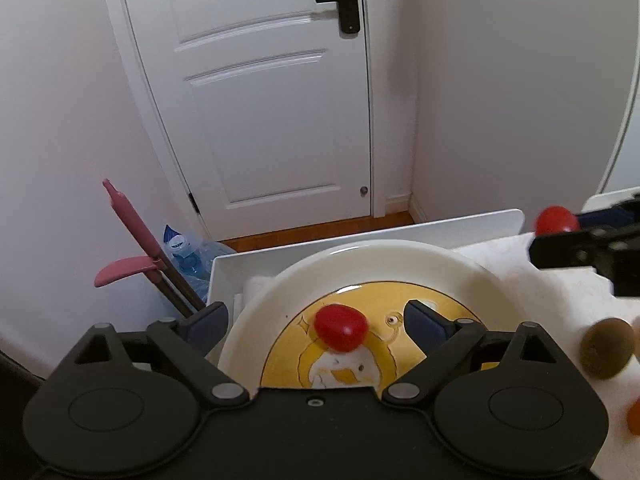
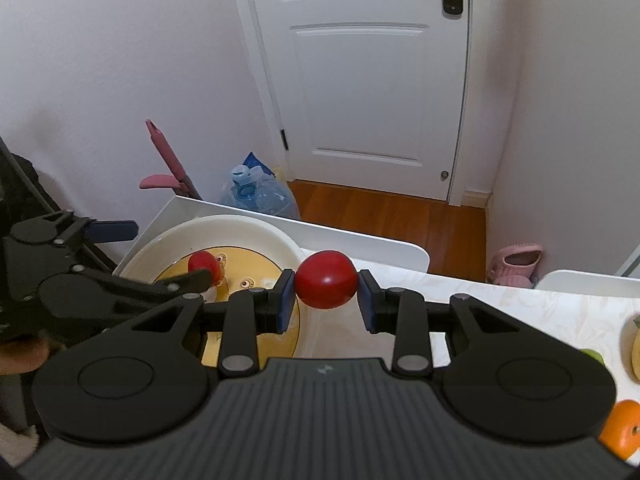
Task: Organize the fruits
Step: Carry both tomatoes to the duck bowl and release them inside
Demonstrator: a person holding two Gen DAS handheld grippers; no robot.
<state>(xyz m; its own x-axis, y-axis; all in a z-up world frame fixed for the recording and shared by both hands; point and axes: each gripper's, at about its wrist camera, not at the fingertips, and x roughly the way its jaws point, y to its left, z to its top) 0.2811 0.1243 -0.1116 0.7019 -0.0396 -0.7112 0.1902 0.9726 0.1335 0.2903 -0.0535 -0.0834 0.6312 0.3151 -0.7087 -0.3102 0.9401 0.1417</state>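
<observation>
Right claw (image 2: pixel 326 294), glossy round tomato (image 2: pixel 326 280)

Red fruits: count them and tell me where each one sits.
2. One red fruit lies on the plate, between the open left tool's fingers, untouched. The other is clamped in the right tool, beside the plate. More may lie out of view.
</observation>
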